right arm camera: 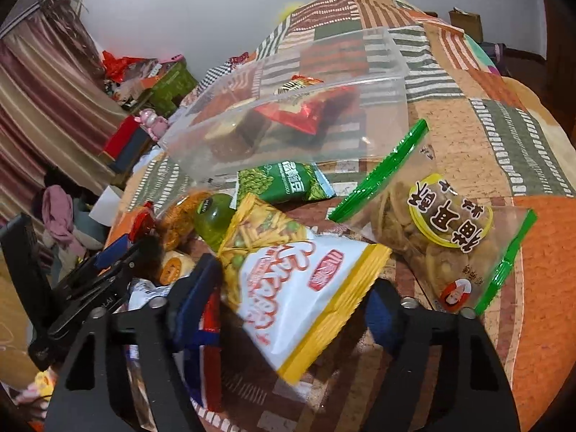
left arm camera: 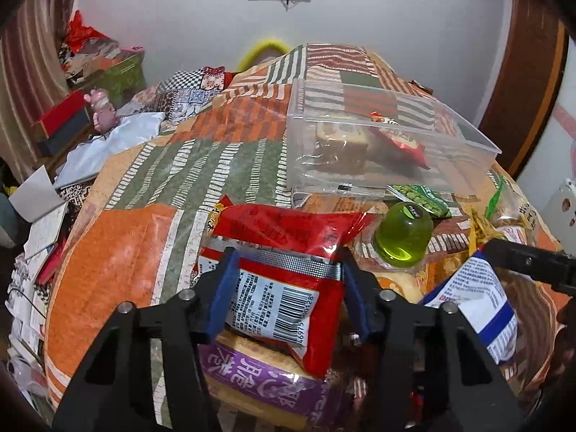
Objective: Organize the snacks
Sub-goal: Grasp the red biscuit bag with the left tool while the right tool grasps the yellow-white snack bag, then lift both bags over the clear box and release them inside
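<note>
My left gripper (left arm camera: pixel 286 288) is shut on a red snack packet (left arm camera: pixel 284 252) with a barcode, held over the snack pile. My right gripper (right arm camera: pixel 291 298) is shut on a white and yellow snack bag (right arm camera: pixel 298 288). The left gripper also shows in the right wrist view (right arm camera: pixel 108 262). A clear plastic bin (left arm camera: pixel 378 144) lies ahead on the quilt and holds a brown cake pack (left arm camera: pixel 342 140) and a red packet (left arm camera: pixel 399 140). The bin also shows in the right wrist view (right arm camera: pixel 288 115).
A green jelly cup (left arm camera: pixel 403 237), a green pea packet (right arm camera: pixel 284 181), a purple-labelled pack (left arm camera: pixel 259 378), a blue and white bag (left arm camera: pixel 482 298) and a zip bag of biscuits (right arm camera: pixel 439 230) lie around. The patchwork quilt (left arm camera: pixel 144 252) covers the surface. Clutter lies on the left floor.
</note>
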`<state>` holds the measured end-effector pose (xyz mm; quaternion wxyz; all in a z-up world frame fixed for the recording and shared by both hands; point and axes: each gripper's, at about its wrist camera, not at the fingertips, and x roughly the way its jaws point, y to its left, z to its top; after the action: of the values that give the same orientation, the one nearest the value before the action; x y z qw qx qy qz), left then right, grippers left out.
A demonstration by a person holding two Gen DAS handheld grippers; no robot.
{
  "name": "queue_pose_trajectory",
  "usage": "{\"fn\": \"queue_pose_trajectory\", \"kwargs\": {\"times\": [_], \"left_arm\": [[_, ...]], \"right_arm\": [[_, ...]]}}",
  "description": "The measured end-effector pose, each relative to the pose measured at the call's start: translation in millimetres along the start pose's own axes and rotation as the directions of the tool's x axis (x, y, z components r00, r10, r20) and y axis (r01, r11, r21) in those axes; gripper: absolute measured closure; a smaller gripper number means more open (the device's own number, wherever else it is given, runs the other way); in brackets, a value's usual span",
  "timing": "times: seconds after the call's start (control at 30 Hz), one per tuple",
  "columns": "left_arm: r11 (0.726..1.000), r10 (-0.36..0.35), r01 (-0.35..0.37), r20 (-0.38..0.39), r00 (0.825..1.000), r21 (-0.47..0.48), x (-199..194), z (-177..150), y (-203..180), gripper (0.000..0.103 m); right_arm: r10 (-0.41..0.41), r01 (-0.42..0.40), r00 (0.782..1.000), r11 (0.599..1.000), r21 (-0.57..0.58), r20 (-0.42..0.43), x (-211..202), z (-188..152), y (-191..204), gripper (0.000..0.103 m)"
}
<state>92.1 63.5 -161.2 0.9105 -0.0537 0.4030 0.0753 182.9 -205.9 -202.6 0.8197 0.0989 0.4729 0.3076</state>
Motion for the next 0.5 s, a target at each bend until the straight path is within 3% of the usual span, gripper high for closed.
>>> {"fn": "queue_pose_trajectory", "kwargs": {"times": [0.3,0.5], "left_arm": [[0.999,-0.048,0.048,0.023,0.999,-0.017,-17,10,10,0.063],[0.994,-0.105,0.107,0.063,0.992,-0.027,-40,21,12,0.074]], "right_arm": [[-0.028,0.031,0.998,0.998,-0.057,0.049,-15,5,8,0.062],[-0.038,0.043,0.995,0.997,-0.060,0.088,-26,10,6,0.070]]}}
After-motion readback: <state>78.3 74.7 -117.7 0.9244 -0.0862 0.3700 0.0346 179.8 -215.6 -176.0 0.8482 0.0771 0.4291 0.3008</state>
